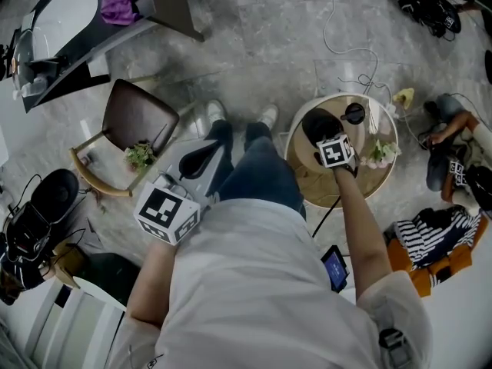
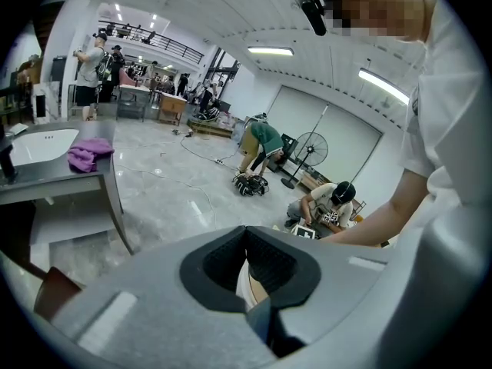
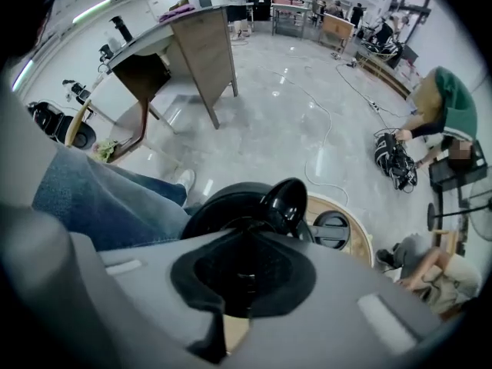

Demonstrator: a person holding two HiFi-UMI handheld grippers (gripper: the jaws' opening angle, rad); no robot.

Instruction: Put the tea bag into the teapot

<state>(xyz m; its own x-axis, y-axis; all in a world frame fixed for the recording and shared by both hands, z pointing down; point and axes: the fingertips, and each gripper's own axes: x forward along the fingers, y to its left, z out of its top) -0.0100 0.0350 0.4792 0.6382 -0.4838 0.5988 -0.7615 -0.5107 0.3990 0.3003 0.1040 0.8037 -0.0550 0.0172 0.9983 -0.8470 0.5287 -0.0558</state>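
Observation:
The black teapot [image 1: 312, 121] stands on the small round wooden table [image 1: 350, 187], with its lid [image 1: 353, 114] lying beside it. My right gripper [image 1: 326, 134] hangs right above the pot. In the right gripper view the jaws are shut over the teapot [image 3: 219, 206], and only a small pale bit shows pinched at their seam [image 3: 249, 276], which I take for the tea bag. The glossy spout [image 3: 286, 198] and the lid [image 3: 333, 227] lie just beyond. My left gripper [image 1: 201, 157] is shut and empty beside the person's left leg, its pads [image 2: 265, 264] meeting.
White flowers [image 1: 381, 154] lie on the table's right side. A brown chair [image 1: 134, 125] stands to the left, and bags and clothes [image 1: 434, 241] are on the floor to the right. A cable [image 1: 346, 48] runs across the floor, and people crouch there in the distance.

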